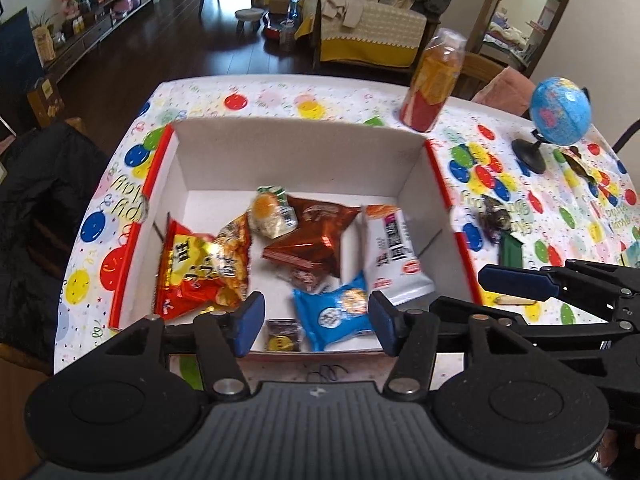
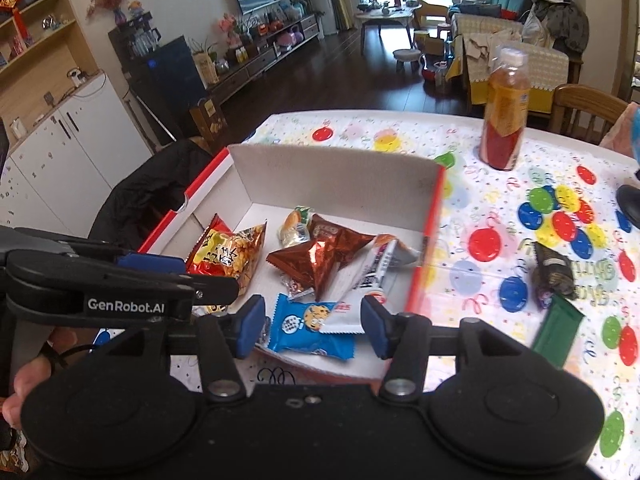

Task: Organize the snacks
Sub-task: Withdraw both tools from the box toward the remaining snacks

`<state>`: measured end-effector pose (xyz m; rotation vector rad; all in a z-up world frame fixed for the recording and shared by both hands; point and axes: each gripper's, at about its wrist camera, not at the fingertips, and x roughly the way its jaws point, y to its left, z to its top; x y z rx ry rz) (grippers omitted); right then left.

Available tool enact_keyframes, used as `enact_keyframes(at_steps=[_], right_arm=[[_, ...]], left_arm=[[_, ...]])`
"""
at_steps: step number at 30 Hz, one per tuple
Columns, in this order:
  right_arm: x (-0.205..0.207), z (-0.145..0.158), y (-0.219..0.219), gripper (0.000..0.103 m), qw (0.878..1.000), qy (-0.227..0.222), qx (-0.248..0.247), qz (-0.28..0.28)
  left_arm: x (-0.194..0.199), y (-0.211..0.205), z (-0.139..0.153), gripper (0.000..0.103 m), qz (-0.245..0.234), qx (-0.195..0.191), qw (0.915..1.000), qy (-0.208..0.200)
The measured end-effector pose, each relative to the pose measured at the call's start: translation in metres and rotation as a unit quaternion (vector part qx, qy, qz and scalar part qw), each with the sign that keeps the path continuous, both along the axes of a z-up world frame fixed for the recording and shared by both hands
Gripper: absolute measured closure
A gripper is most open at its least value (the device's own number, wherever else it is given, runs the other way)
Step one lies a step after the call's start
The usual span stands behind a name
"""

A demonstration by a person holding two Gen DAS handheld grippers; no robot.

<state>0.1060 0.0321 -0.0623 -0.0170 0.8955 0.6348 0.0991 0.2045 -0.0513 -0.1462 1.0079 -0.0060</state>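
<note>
Glossy foil snack packets (image 1: 316, 236) lie in a matt cardboard box (image 1: 300, 152) on a smooth, printed plastic tablecloth (image 1: 492, 184).

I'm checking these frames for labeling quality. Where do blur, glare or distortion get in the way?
Left wrist view: the white packet and bottle are smeared by motion blur, the table edge bows from fisheye distortion, and the foil bag shows glare. Right wrist view: sharper overall, though the green bar is slightly smeared, the window is blown out, and the corners vignette black.
</note>
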Motion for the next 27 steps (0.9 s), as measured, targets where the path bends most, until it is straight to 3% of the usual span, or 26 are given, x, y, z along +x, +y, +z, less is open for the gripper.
enact_keyframes(at_steps=[11, 14, 27], right_arm=[[-0.022, 0.020, -0.064, 0.034, 0.999, -0.029, 0.025, -0.031], [-0.027, 0.022, -0.086, 0.028, 0.998, -0.035, 0.031, -0.042], [-0.040, 0.011, -0.179, 0.006, 0.994, -0.046, 0.032, -0.097]], left_arm=[[-0.011, -0.054, 0.019, 0.036, -0.025, -0.008, 0.9991, -0.033], [-0.013, -0.070, 0.022, 0.024, -0.035, -0.013, 0.9985, -0.040], [-0.004, -0.146, 0.020, 0.015, -0.071, -0.026, 0.9961, -0.045]])
